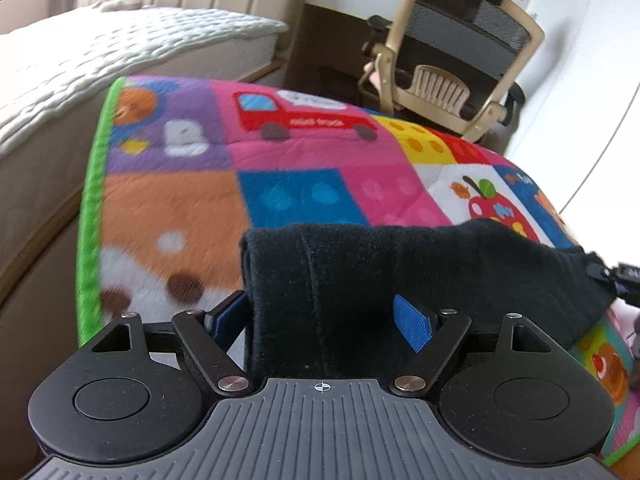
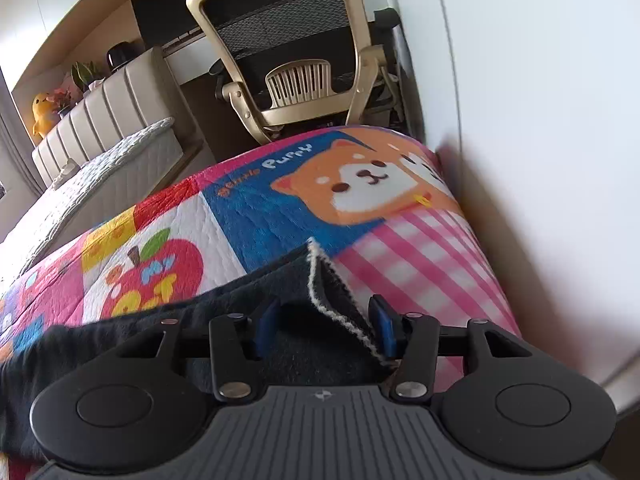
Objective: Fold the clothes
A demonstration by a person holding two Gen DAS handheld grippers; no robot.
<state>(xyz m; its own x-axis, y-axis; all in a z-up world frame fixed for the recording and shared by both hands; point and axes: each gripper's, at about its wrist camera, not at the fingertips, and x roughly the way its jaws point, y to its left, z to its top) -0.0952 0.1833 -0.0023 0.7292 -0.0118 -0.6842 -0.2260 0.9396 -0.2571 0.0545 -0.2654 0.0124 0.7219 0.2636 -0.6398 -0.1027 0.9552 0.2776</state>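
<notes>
Right gripper point(image 2: 326, 326) spread over dark garment point(image 2: 248, 296), white-edged flap upturned, on colourful mat point(image 2: 420, 248)

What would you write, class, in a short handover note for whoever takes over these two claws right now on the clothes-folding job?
Left claw: open, fingers either side of the black garment's folded end, not pressing.
Right claw: open, straddling the garment's other end, where a white-stitched edge flips up.
Garment lies as a folded band across the colourful play mat.
Done: at least one fold.
Left: probably flatten the flipped edge, then finish folding.
</notes>
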